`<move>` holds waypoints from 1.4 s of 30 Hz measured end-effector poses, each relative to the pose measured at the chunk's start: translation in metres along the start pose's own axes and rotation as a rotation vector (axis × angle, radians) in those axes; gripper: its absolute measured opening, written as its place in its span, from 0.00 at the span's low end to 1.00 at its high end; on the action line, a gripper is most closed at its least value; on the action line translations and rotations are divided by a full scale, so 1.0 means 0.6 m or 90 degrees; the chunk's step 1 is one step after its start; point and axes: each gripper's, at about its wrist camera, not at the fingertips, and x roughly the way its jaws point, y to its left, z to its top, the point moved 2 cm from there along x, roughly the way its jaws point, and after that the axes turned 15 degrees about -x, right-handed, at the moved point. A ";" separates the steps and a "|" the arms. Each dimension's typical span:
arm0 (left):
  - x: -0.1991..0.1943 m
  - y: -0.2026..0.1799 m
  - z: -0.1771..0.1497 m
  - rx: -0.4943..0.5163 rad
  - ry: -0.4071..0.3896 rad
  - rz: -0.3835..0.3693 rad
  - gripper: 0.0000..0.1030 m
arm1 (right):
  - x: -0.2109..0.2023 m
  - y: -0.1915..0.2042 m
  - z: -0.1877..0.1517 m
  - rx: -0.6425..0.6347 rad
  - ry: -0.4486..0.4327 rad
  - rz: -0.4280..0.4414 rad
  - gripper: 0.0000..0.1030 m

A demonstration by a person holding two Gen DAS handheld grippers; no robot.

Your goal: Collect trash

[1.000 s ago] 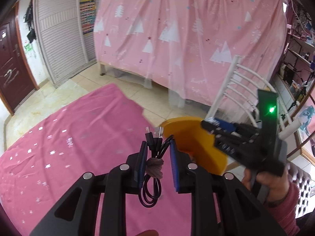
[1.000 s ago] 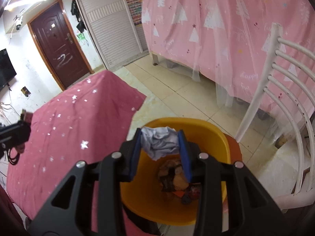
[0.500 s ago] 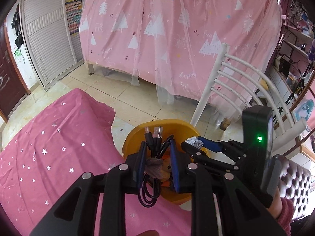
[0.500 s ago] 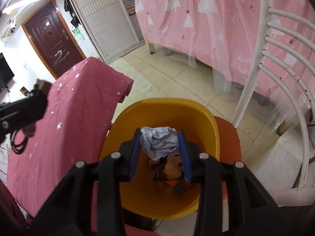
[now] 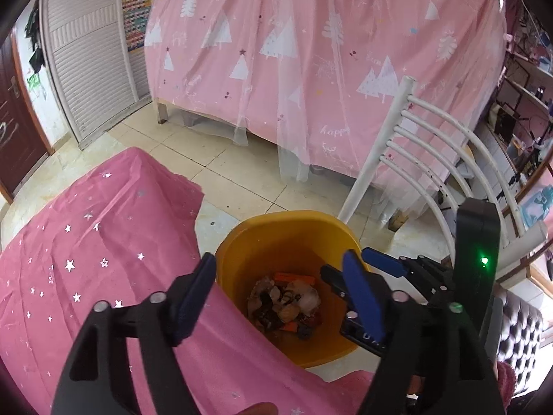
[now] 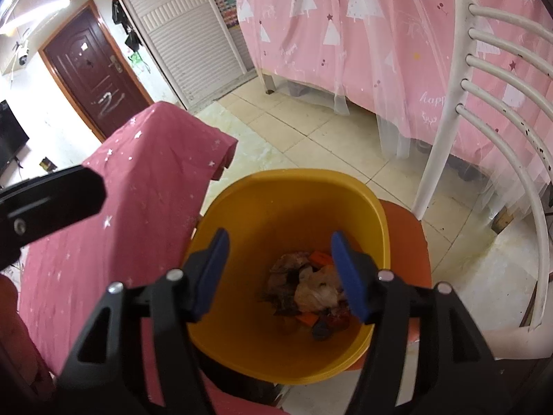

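Observation:
A yellow bin (image 5: 276,235) (image 6: 287,204) stands on an orange chair seat (image 6: 404,221) beside the pink-covered table. A pile of trash (image 5: 285,302) (image 6: 311,290) lies in its bottom. My left gripper (image 5: 280,287) is open and empty over the bin's near left rim. My right gripper (image 6: 280,266) is open and empty right above the bin's mouth. The right gripper also shows in the left wrist view (image 5: 373,263), reaching in from the right. The left gripper's body (image 6: 48,200) shows at the left of the right wrist view.
The table with a pink star-patterned cloth (image 5: 103,242) (image 6: 148,180) lies left of the bin. A white chair back (image 5: 432,159) (image 6: 490,110) rises to the right. A bed under a pink tree-print cover (image 5: 311,69) stands behind, across a tiled floor.
Both grippers have opened. The black cable has left my left gripper and the grey wad has left my right gripper. Both grippers have moved in over the bin.

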 end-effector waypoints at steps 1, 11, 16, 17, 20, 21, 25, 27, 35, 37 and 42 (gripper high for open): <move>-0.002 0.004 0.000 -0.004 0.000 -0.002 0.72 | -0.001 0.000 0.000 0.000 -0.001 0.002 0.57; -0.051 0.073 -0.005 -0.054 -0.058 -0.010 0.92 | -0.036 0.024 0.015 -0.006 -0.050 -0.016 0.86; -0.079 0.123 -0.015 -0.060 -0.107 0.031 0.92 | -0.058 0.064 0.027 -0.025 -0.069 -0.009 0.94; -0.086 0.135 -0.019 -0.064 -0.117 0.037 0.92 | -0.062 0.077 0.029 -0.032 -0.073 -0.004 0.94; -0.110 0.170 -0.028 -0.077 -0.144 0.052 0.92 | -0.071 0.113 0.037 -0.059 -0.082 0.008 0.94; -0.118 0.183 -0.031 -0.083 -0.151 0.057 0.92 | -0.075 0.127 0.039 -0.069 -0.085 0.009 0.94; -0.154 0.239 -0.049 -0.111 -0.184 0.081 0.92 | -0.080 0.190 0.042 -0.119 -0.092 0.025 0.94; -0.171 0.257 -0.058 -0.116 -0.205 0.096 0.92 | -0.081 0.222 0.043 -0.143 -0.093 0.043 0.94; -0.237 0.346 -0.101 -0.149 -0.259 0.150 0.92 | -0.081 0.332 0.043 -0.212 -0.113 0.105 0.94; -0.249 0.367 -0.112 -0.158 -0.265 0.161 0.92 | -0.083 0.365 0.037 -0.235 -0.126 0.120 0.94; -0.279 0.416 -0.138 -0.179 -0.282 0.188 0.92 | -0.087 0.420 0.028 -0.271 -0.146 0.119 0.94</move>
